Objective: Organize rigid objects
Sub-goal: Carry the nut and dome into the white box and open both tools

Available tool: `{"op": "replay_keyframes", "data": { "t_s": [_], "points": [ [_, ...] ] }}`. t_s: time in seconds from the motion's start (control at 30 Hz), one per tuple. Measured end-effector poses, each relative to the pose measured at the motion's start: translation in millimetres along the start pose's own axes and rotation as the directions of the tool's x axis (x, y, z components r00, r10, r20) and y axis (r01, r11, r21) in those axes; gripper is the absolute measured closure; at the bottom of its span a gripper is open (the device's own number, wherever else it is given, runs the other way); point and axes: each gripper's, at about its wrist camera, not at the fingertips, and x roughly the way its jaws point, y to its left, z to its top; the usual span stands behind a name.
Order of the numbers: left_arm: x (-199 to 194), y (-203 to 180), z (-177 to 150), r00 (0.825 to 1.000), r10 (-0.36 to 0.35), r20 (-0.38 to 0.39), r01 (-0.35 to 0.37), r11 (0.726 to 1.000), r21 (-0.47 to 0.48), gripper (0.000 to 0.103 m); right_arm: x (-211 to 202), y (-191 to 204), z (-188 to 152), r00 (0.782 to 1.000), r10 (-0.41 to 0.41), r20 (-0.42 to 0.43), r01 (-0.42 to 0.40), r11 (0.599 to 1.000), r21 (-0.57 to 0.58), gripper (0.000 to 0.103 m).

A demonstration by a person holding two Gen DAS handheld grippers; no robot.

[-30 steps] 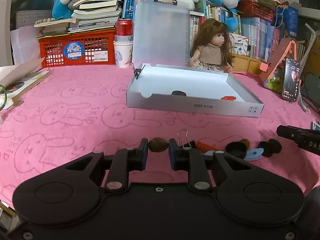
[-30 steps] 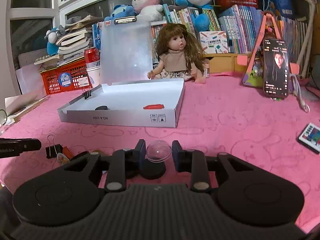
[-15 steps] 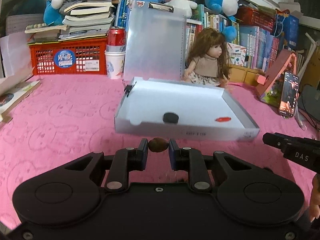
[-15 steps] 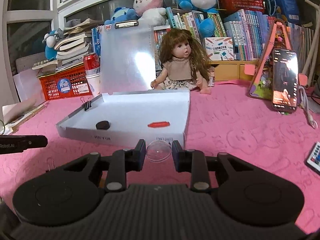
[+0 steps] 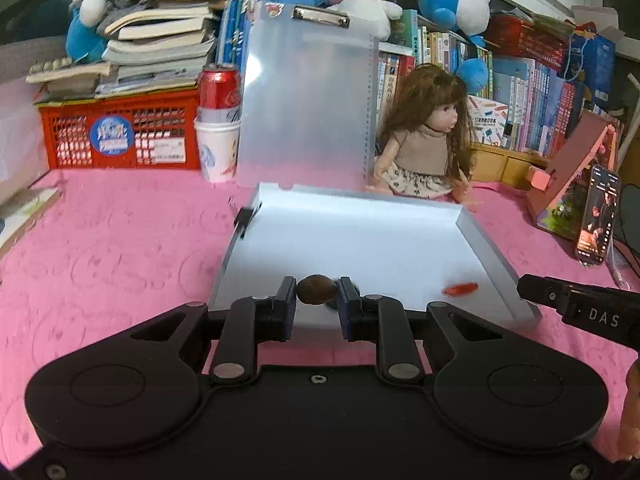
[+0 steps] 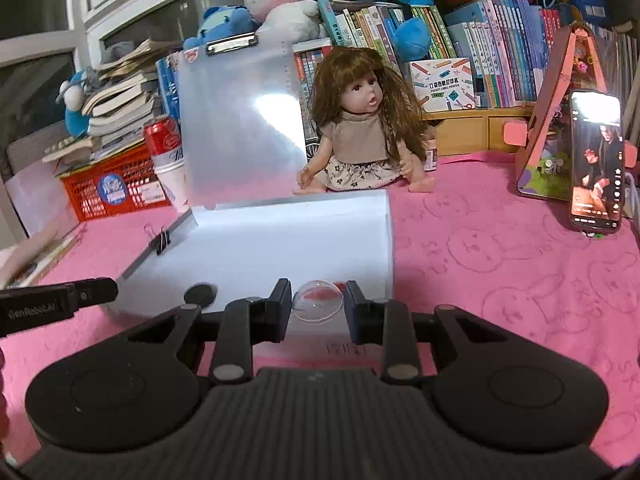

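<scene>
My left gripper (image 5: 317, 294) is shut on a small brown nut-like object (image 5: 316, 289), held over the near edge of the shallow white box (image 5: 472, 236). A red piece (image 5: 460, 289) lies on the box floor at the right, and a dark round piece peeks out behind my right finger. My right gripper (image 6: 318, 300) is shut on a clear plastic dome (image 6: 318, 301), hovering above the same white box (image 6: 384, 236) near its front edge. In the right wrist view a black disc (image 6: 201, 295) lies in the box, and the red piece shows through the dome.
A frosted clipboard (image 5: 306, 100) stands behind the box beside a doll (image 5: 424, 136). A red basket (image 5: 120, 136) with books, a can on a cup (image 5: 218, 120), a phone (image 6: 596, 160) on a stand, and bookshelves line the back. Pink cloth (image 6: 500, 264) covers the table.
Both grippers moved forward and up from the loose items at the table's front to the white box, each still holding its object. The box now looms larger and closer.
</scene>
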Motion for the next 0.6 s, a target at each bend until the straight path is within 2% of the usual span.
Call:
{"op": "replay_keyframes", "data": {
  "t_s": [0.27,0.6],
  "points": [
    [30,-12,32,1.0,-0.028,0.012,0.028,0.999,0.037,0.082,28,-3,31,1.0,-0.004,-0.02,0.004,0.999,0.032,0.07],
    [75,-3,51,0.997,-0.025,-0.076,0.024,1.0,-0.009,0.082,64,-14,52,0.996,-0.014,-0.092,0.022,0.996,0.082,0.07]
  ]
}}
